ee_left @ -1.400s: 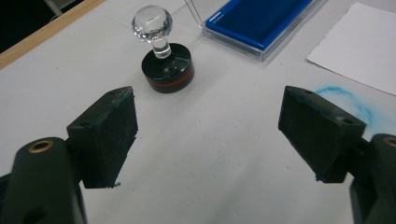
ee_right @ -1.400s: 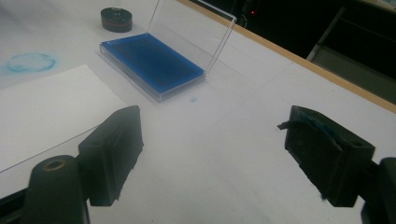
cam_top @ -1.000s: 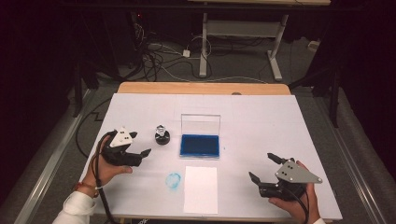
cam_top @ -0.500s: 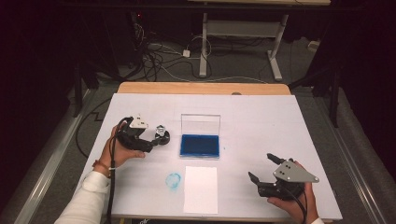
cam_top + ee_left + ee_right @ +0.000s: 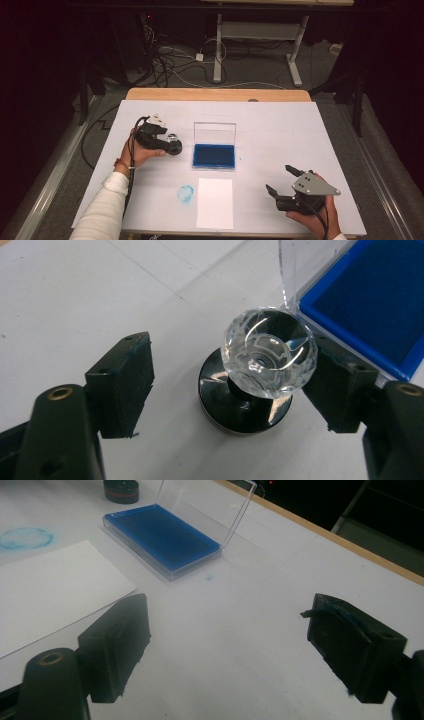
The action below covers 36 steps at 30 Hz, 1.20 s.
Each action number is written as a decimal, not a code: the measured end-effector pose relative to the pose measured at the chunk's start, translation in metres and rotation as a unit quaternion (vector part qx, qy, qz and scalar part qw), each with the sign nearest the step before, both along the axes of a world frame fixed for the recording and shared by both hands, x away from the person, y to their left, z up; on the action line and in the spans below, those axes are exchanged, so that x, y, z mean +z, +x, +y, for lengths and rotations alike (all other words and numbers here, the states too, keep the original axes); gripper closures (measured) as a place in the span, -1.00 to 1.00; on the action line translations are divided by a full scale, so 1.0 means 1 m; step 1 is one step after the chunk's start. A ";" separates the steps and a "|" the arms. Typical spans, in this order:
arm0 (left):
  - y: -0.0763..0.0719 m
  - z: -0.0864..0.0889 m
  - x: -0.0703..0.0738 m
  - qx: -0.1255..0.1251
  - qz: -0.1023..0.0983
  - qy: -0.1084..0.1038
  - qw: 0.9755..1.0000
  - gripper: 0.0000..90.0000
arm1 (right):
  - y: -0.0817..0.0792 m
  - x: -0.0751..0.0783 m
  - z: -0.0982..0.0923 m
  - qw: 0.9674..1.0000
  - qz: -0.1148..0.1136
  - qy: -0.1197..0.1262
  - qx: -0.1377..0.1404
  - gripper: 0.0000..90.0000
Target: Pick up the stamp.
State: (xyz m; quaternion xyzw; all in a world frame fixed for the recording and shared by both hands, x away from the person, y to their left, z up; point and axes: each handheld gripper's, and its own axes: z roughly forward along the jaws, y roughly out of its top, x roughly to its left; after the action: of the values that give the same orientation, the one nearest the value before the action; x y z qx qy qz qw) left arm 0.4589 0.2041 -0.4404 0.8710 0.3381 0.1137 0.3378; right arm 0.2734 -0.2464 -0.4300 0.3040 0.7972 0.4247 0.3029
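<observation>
A stamp with a clear faceted knob (image 5: 269,352) on a round black base (image 5: 245,405) stands on the white table, just left of the open blue ink pad (image 5: 215,155). My left gripper (image 5: 169,144) reaches around the stamp (image 5: 174,146), which sits between its jaws. The jaws have just been closing. The left pad (image 5: 122,385) stands clearly apart from the stamp and the right pad (image 5: 340,390) lies close beside the knob. My right gripper (image 5: 279,179) rests open at the front right with nothing between its fingers (image 5: 117,645).
A white sheet of paper (image 5: 215,202) lies near the front edge, with a blue ink smudge (image 5: 185,192) on the table to its left. The ink pad's clear lid (image 5: 215,134) stands upright behind it. Bare table (image 5: 280,130) stretches to the right.
My left gripper has moved right and away from the person, from open table to the stamp, and its jaws now flank it. The right gripper has not moved.
</observation>
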 end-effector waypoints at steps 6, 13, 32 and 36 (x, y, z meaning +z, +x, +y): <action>-0.001 -0.009 0.001 -0.023 -0.007 0.010 1.000 -0.19 | 0.000 0.000 0.000 1.000 0.000 -0.002 0.003 -0.58; -0.003 -0.014 0.001 -0.041 -0.012 0.011 0.999 0.19 | 0.000 -0.001 0.001 1.000 0.004 -0.006 0.007 -0.55; -0.025 -0.008 0.012 -0.038 -0.045 -0.006 0.998 0.21 | 0.001 -0.002 0.001 1.000 0.009 -0.005 0.008 -0.56; -0.036 -0.009 0.020 -0.045 -0.056 -0.019 0.997 0.21 | 0.000 -0.003 0.003 1.000 0.011 -0.008 0.011 -0.57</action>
State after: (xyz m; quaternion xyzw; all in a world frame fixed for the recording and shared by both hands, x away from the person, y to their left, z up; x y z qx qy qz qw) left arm 0.4228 0.1951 -0.4203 0.8708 0.2811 0.1406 0.3780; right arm 0.2738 -0.2435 -0.4327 0.2976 0.8070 0.4182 0.2920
